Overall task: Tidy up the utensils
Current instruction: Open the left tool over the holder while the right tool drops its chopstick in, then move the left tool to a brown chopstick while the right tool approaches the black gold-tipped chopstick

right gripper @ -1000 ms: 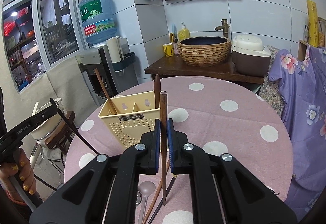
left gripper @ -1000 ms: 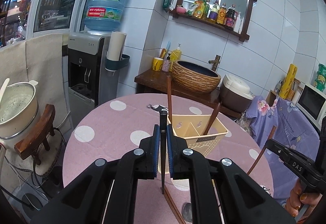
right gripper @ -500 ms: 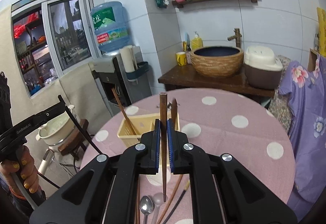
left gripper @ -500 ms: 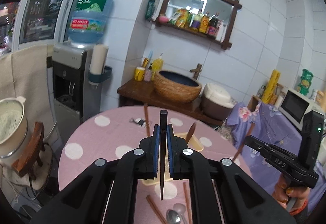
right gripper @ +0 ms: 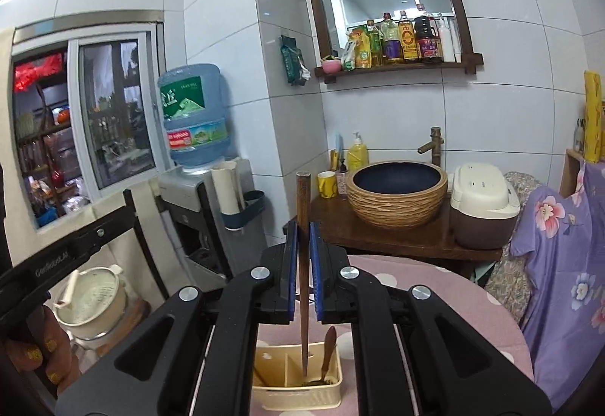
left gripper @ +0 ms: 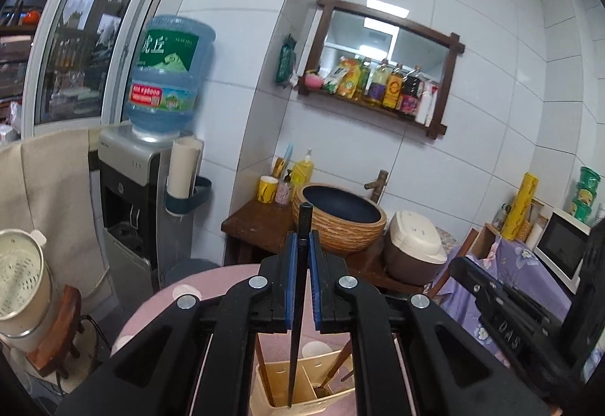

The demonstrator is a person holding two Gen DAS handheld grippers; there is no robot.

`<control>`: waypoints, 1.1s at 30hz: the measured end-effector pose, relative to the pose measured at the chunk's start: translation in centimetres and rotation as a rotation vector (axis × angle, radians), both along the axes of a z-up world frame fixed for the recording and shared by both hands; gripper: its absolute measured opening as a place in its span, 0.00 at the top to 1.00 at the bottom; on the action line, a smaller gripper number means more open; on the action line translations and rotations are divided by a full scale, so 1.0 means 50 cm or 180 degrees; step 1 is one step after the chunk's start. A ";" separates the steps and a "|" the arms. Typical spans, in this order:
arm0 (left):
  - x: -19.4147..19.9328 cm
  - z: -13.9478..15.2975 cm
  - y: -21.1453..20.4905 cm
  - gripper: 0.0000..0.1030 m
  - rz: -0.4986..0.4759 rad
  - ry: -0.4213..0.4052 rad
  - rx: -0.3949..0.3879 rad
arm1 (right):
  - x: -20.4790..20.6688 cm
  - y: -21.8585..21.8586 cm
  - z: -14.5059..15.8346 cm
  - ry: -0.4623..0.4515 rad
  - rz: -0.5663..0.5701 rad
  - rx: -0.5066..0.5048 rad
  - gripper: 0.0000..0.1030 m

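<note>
Closest in the left wrist view, the left gripper point(left gripper: 301, 278) has its jaws clamped on a black chopstick point(left gripper: 297, 306) held upright, its lower tip hanging over the cream utensil caddy point(left gripper: 302, 391) just below. In that caddy a brown chopstick point(left gripper: 263, 367) leans at the left side and more wooden handles lean at the right; whether the black tip touches the caddy cannot be told. The caddy stands on a pink polka-dot table point(left gripper: 189, 287). To the right, the other handheld unit shows as a black body.

In the right wrist view, the right gripper point(right gripper: 303, 274) has its jaws closed on a brown wooden chopstick point(right gripper: 303, 265), also upright, with its lower end inside the right compartment of the caddy point(right gripper: 298, 393), beside a wooden spoon handle point(right gripper: 328, 348).

Beyond the table stands a dark wooden side counter carrying a woven basin point(right gripper: 397, 193) with a bamboo-look faucet point(right gripper: 434, 146), a yellow soap bottle point(right gripper: 357, 155), a yellow mug point(right gripper: 327, 183) and a rice cooker point(right gripper: 484, 204). Left of it is a water dispenser point(right gripper: 194, 121). Highest on the tiled wall is a mirror shelf point(right gripper: 393, 11) lined with sauce bottles.
</note>
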State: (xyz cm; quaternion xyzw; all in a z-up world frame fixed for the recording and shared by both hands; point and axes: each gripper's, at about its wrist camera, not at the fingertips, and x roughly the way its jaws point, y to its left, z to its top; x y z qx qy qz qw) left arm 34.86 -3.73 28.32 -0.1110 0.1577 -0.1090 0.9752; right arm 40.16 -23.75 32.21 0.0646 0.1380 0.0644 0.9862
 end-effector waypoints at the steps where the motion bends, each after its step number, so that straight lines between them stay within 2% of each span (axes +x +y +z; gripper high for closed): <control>1: 0.010 -0.015 -0.002 0.99 0.0018 0.0011 0.0011 | 0.012 0.005 -0.019 0.0040 -0.0017 -0.0038 0.93; 4: 0.034 -0.063 -0.007 0.99 0.0057 0.0119 0.0043 | 0.043 0.014 -0.080 0.0210 -0.0055 -0.0114 0.93; 7: 0.051 -0.112 -0.003 0.99 0.0023 0.0321 0.0013 | 0.063 0.012 -0.133 0.0383 -0.0046 -0.0074 0.93; 11: 0.053 -0.156 0.012 0.99 0.0014 0.0466 -0.0025 | 0.070 0.009 -0.184 0.0515 -0.0018 -0.0022 0.93; 14: 0.035 -0.178 0.018 0.98 -0.0039 0.0497 0.0016 | 0.068 0.015 -0.214 0.0589 0.0010 -0.0087 0.93; 17: 0.018 -0.204 0.013 0.95 0.0040 0.0483 0.0149 | 0.060 0.014 -0.237 0.0614 -0.0002 -0.0091 0.92; 18: 0.012 -0.214 0.014 0.86 0.0050 0.0491 0.0175 | 0.056 0.012 -0.243 0.0621 0.0011 -0.0076 0.90; 19: 0.003 -0.229 0.016 0.63 0.0064 0.0522 0.0187 | 0.053 0.010 -0.247 0.0626 0.0012 -0.0065 0.81; 20: -0.002 -0.241 0.017 0.51 0.0080 0.0555 0.0180 | 0.046 0.007 -0.250 0.0621 -0.0002 -0.0062 0.73; 21: -0.010 -0.257 0.022 0.37 0.0097 0.0584 0.0151 | 0.034 0.003 -0.254 0.0583 -0.0047 -0.0069 0.56; 22: -0.017 -0.273 0.027 0.36 0.0131 0.0617 0.0131 | 0.021 0.000 -0.258 0.0545 -0.0094 -0.0091 0.52; 27: -0.041 -0.361 0.041 0.36 0.0233 0.0987 0.0248 | -0.035 -0.013 -0.292 0.0626 -0.0245 -0.0278 0.52; 31: -0.069 -0.434 0.045 0.39 0.0177 0.1325 0.0278 | -0.069 -0.021 -0.357 0.0916 -0.0313 -0.0415 0.52; 33: -0.085 -0.461 0.038 0.45 0.0134 0.1419 0.0353 | -0.081 -0.023 -0.395 0.1092 -0.0300 -0.0428 0.52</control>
